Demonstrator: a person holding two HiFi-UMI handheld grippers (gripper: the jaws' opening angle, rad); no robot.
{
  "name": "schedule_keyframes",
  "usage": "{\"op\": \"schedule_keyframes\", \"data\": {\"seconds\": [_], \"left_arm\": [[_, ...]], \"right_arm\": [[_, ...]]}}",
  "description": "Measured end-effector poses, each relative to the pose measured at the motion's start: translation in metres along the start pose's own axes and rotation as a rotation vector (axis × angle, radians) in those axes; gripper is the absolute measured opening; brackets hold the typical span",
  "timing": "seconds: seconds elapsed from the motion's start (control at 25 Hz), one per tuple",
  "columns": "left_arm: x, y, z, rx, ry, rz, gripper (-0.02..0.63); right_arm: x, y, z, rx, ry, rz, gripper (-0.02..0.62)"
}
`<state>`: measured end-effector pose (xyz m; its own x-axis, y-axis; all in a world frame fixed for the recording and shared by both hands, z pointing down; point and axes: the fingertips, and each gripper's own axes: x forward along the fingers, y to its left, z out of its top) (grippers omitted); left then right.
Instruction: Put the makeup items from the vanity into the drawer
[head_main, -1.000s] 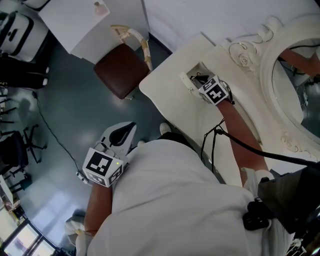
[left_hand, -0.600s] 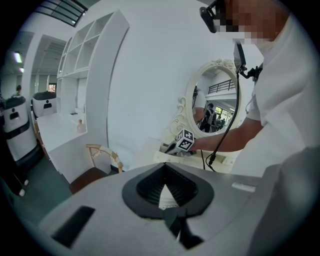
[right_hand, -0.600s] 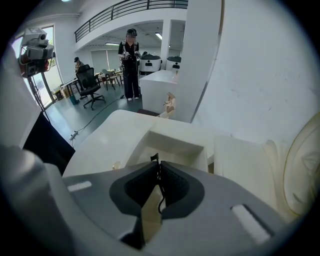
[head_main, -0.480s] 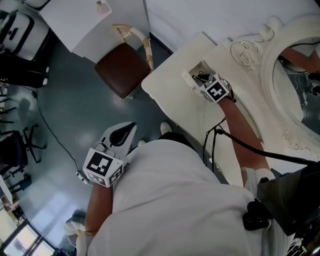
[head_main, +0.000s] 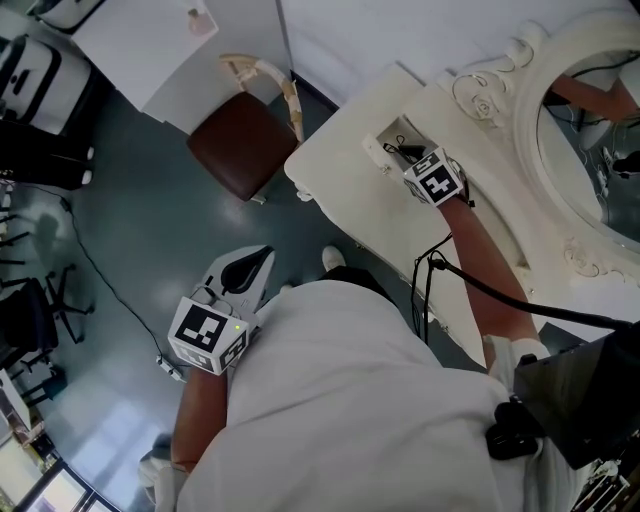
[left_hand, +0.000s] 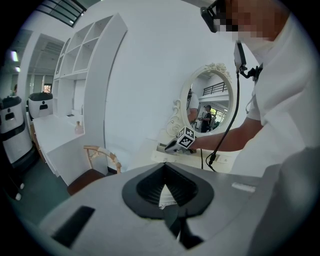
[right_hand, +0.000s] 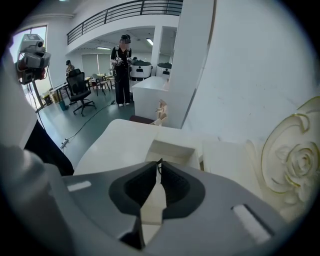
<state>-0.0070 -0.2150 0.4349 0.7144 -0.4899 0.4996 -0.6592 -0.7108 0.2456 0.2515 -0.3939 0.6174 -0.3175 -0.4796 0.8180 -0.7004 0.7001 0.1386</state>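
The cream vanity (head_main: 345, 195) has a small open drawer (head_main: 383, 142) at its far corner, with dark items (head_main: 404, 152) lying inside; I cannot tell what they are. My right gripper (head_main: 408, 160) hovers over that drawer with its marker cube just behind. In the right gripper view its jaws meet, nothing shows between them, and the drawer (right_hand: 170, 150) lies just beyond my right gripper (right_hand: 159, 164). My left gripper (head_main: 248, 268) hangs by the person's side over the floor. In the left gripper view my left gripper (left_hand: 165, 167) is shut and empty.
A chair with a brown seat (head_main: 235, 145) stands left of the vanity beside a white desk (head_main: 190, 50). The ornate oval mirror (head_main: 590, 110) rises at the right. A black cable (head_main: 470, 280) runs along the right arm. A standing person (right_hand: 122, 65) and an office chair (right_hand: 80, 90) are far off.
The right gripper stays over the drawer and has shifted only slightly. The left gripper has not moved.
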Motion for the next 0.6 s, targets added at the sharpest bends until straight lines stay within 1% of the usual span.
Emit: {"op": "schedule_keyframes", "data": {"seconds": [0.16, 0.32, 0.44, 0.6], "left_arm": [[-0.014, -0.002, -0.007, 0.014, -0.005, -0.035, 0.003], [-0.029, -0.003, -0.015, 0.028, -0.001, -0.070, 0.003], [-0.040, -0.004, -0.022, 0.041, 0.005, -0.093, 0.003], [-0.053, -0.009, -0.030, 0.061, 0.006, -0.129, 0.003]], "right_arm": [[-0.024, 0.010, 0.004, 0.037, -0.034, -0.059, 0.002], [-0.051, 0.032, 0.008, 0.069, -0.060, -0.106, 0.002], [-0.070, 0.058, 0.010, 0.098, -0.087, -0.116, 0.002], [-0.092, 0.105, 0.008, 0.148, -0.124, -0.104, 0.002]]}}
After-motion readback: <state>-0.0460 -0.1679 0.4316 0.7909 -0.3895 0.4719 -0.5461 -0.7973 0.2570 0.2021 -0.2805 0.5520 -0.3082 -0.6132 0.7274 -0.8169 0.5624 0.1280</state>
